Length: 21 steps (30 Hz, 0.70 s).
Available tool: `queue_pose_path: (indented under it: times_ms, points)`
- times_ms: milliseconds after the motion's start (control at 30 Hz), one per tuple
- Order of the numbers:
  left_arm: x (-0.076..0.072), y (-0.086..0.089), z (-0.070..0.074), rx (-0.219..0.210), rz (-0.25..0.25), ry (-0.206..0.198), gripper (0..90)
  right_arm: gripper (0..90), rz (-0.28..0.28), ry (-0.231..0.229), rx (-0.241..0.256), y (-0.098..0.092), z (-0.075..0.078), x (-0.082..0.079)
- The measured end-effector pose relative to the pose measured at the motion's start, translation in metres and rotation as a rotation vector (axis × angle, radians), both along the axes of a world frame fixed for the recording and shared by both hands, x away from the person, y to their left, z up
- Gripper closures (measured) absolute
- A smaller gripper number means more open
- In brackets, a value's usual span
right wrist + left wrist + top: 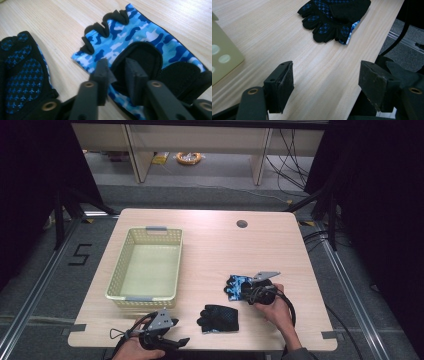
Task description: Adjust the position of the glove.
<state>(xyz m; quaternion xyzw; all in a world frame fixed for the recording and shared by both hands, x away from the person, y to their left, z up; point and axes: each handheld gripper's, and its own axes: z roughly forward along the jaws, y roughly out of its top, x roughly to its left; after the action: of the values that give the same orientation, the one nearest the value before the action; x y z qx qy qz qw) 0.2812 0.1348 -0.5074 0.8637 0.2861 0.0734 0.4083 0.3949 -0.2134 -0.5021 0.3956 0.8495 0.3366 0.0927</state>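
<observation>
A fingerless glove with its blue camouflage back up (234, 285) (140, 37) lies right of the table's middle. My right gripper (248, 292) (117, 72) is on the glove's wrist end, jaws nearly together and pinching the fabric at the black strap. A second glove, black palm up (218, 318) (332, 17) (20, 72), lies near the front edge, apart from the first. My left gripper (175, 340) (327, 85) hovers at the front edge, left of the black glove, with its jaws wide apart and only bare table between them.
A pale yellow mesh basket (115, 280) (222, 60) stands on the left half of the wooden table (210, 250) with nothing in it. A round cable hole (242, 224) sits at the back right. The table's front edge runs just under my left gripper.
</observation>
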Motion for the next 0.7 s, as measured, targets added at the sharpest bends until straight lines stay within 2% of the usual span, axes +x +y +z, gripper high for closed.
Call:
queue_pose_path:
  times_ms: [33,67,100,133,200,233,267,400,500,533,567,600,633,667,700]
  points:
    - [-0.001,-0.001,-0.001,-0.033,0.031,0.019,27.7,81.3,0.001,-0.015,-0.003,-0.003,-0.001,0.002]
    - [-0.001,-0.001,-0.001,-0.033,0.031,0.019,27.8,81.3,0.001,-0.015,-0.003,-0.003,-0.001,0.002]
    - [0.0,-0.001,0.0,-0.028,0.019,0.005,27.8,85.1,-0.007,0.008,0.009,-0.004,0.0,0.003]
    - [0.001,0.001,0.0,-0.009,0.014,0.001,27.8,86.2,0.002,-0.001,0.014,-0.005,-0.002,0.004]
    - [0.002,0.001,0.0,-0.004,0.003,-0.003,28.0,88.1,0.002,0.002,0.015,-0.004,-0.001,0.003]
    - [0.002,0.001,0.0,-0.004,0.003,-0.003,28.1,88.1,0.002,0.002,0.015,-0.004,-0.001,0.003]
    - [0.0,-0.001,-0.002,-0.023,0.022,0.017,28.2,88.7,-0.006,-0.002,0.027,-0.003,-0.002,0.002]
    - [0.0,-0.001,-0.002,-0.025,0.016,0.02,28.4,89.2,0.001,-0.018,0.034,-0.004,0.0,0.003]
    - [0.001,-0.001,-0.002,-0.025,0.012,0.016,28.3,89.3,0.0,-0.01,0.037,-0.004,0.004,0.002]
    - [0.003,0.001,-0.001,-0.003,-0.007,0.005,28.2,89.3,-0.005,-0.026,0.058,-0.005,0.007,0.002]
    - [0.002,0.001,-0.001,-0.017,-0.001,0.008,28.3,89.3,-0.02,-0.057,0.091,-0.003,0.006,0.002]
    - [0.001,0.0,-0.002,-0.026,0.022,0.021,28.3,89.3,-0.004,-0.051,0.064,-0.006,0.009,0.003]
    - [0.001,0.0,-0.002,-0.029,0.025,0.024,28.3,89.3,-0.002,-0.043,0.067,-0.007,0.01,0.003]
    - [0.001,0.0,-0.001,-0.026,0.022,0.02,28.3,89.3,-0.021,-0.063,0.097,-0.006,0.009,0.002]
    - [0.001,0.0,-0.001,-0.026,0.022,0.02,28.3,89.3,-0.021,-0.063,0.097,-0.006,0.009,0.002]
